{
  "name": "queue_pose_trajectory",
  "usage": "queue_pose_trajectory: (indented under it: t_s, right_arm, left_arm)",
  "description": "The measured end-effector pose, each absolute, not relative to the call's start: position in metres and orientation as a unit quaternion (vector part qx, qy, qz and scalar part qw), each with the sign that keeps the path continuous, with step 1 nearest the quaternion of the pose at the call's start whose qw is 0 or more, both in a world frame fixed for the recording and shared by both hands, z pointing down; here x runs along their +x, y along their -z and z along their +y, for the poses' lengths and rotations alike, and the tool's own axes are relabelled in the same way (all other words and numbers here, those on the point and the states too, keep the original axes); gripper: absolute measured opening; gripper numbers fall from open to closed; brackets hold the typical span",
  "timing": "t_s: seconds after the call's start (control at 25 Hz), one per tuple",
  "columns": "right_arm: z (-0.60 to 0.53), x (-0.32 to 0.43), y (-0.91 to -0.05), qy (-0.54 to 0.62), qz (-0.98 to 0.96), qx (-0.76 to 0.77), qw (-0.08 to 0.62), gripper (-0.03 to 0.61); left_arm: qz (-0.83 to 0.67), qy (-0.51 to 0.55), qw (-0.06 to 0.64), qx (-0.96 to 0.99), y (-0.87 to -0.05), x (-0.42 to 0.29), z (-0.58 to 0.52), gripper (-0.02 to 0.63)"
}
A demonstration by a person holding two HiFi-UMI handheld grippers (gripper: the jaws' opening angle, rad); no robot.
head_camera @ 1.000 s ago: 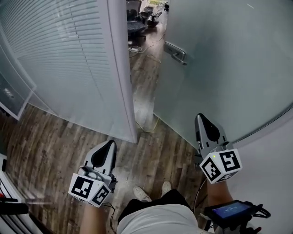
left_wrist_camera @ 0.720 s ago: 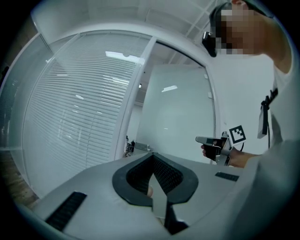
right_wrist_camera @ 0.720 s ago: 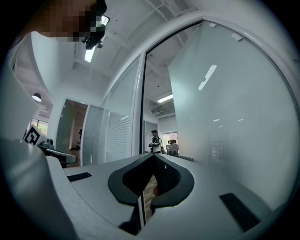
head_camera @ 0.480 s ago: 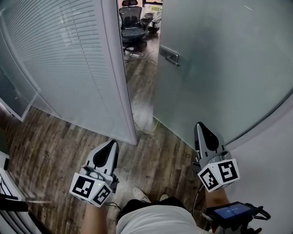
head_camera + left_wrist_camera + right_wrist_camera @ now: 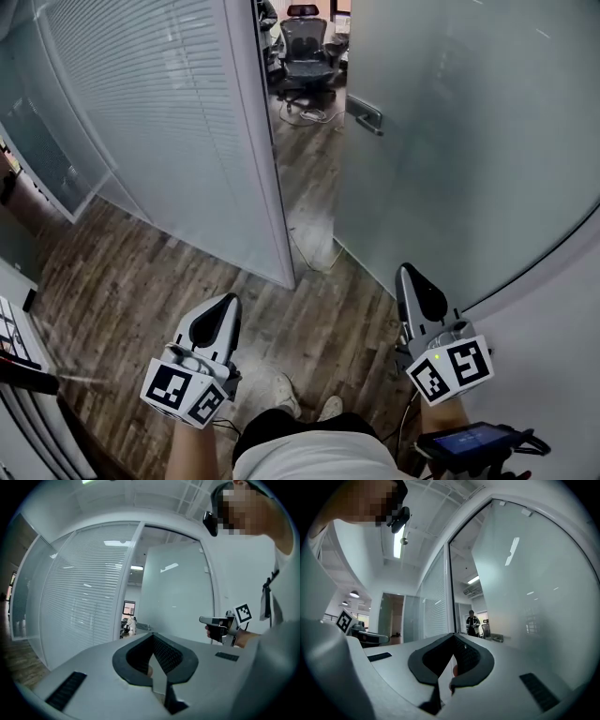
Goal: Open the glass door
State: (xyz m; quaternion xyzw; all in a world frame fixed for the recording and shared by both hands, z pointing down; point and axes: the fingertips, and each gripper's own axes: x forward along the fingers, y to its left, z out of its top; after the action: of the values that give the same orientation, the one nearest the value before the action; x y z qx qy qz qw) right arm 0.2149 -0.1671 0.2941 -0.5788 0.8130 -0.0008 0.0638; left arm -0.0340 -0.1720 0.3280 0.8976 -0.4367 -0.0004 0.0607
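Note:
The frosted glass door stands ajar at the right, its metal lever handle near the door's free edge. Both grippers hang low in front of the person, well short of the door and touching nothing. My left gripper is shut and empty and points at the gap beside the frame post. My right gripper is shut and empty, close beside the door's glass. The left gripper view shows the door and the right gripper. In the right gripper view the handle lies ahead at the right.
A glass wall with blinds closes the left side. Through the gap are office chairs and a standing person. The floor is wood plank. The person's shoes are below, and a small screen device sits by the right wrist.
The person has stepped toward the doorway with both grippers carried along. The gap and the chairs beyond it show more fully. Both grippers stay shut.

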Motion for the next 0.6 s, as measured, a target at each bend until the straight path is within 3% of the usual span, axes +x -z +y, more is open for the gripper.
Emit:
queue_pose_trajectory:
  t_s: [0.6]
  right_arm:
    - [-0.136, 0.155, -0.311, -0.006, 0.815, -0.579, 0.02, 0.001]
  left_arm:
    - [-0.431, 0.02, 0.044, 0.901, -0.335, -0.085, -0.138, -0.006]
